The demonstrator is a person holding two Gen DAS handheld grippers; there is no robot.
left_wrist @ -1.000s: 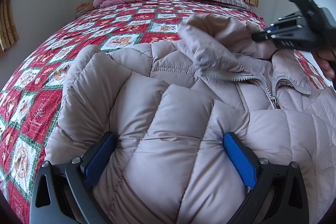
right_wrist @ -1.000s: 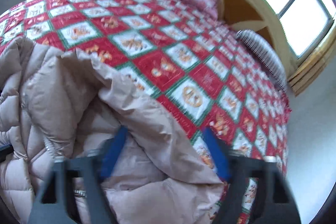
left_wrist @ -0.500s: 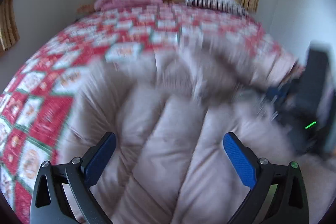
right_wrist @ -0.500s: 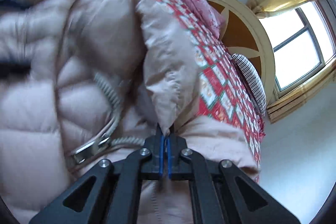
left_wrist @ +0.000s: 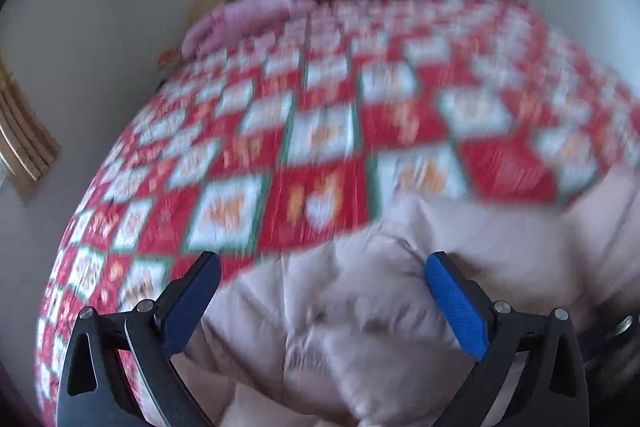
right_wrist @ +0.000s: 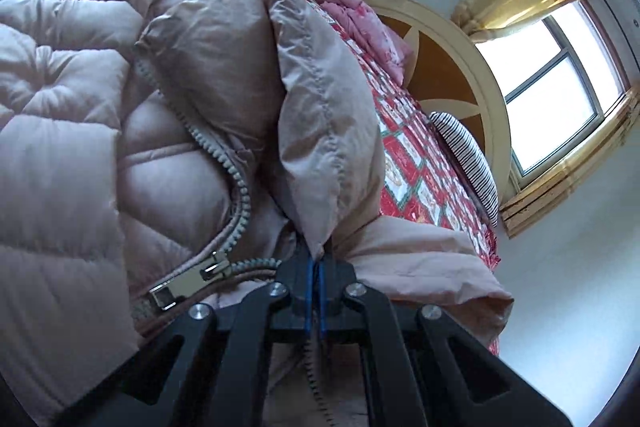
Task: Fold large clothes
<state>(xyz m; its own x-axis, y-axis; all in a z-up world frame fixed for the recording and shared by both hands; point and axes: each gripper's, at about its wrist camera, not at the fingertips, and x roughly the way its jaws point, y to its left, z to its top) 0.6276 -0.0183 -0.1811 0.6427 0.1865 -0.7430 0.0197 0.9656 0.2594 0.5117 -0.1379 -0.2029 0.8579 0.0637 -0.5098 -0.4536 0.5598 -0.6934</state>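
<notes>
Jacket (right_wrist: 64, 131): puffy quilted down coat, pale dusty pink, matte fabric stitched into soft swollen panels; spread on the bed, filling the space ahead of and to the left of the right hand-held gripper.
Zip (right_wrist: 236, 183): chunky grey teeth curving down the open front, metal slider (right_wrist: 188, 281) lying just left of the closed fingers.
Collar flap (right_wrist: 320, 115): smooth, seamed down the middle, rising upright from the pinch point.
Right hand-held gripper (right_wrist: 315, 301): blue pads pressed together, clamped on the lower edge of the collar flap.
Left hand-held gripper (left_wrist: 320, 301): blue-padded fingers spread wide, jacket (left_wrist: 400, 287) lying between and beyond them; contact with the fabric hard to judge.
Bed quilt (left_wrist: 320, 131): red, white and green patchwork squares, stretching ahead of the left hand-held gripper.
Pillows: pink one (right_wrist: 368, 27) and striped one (right_wrist: 468, 155) by the rounded wooden headboard (right_wrist: 448, 67).
Hard to make out: left view smeared by motion blur; jacket hem cut off at the frame bottom.
</notes>
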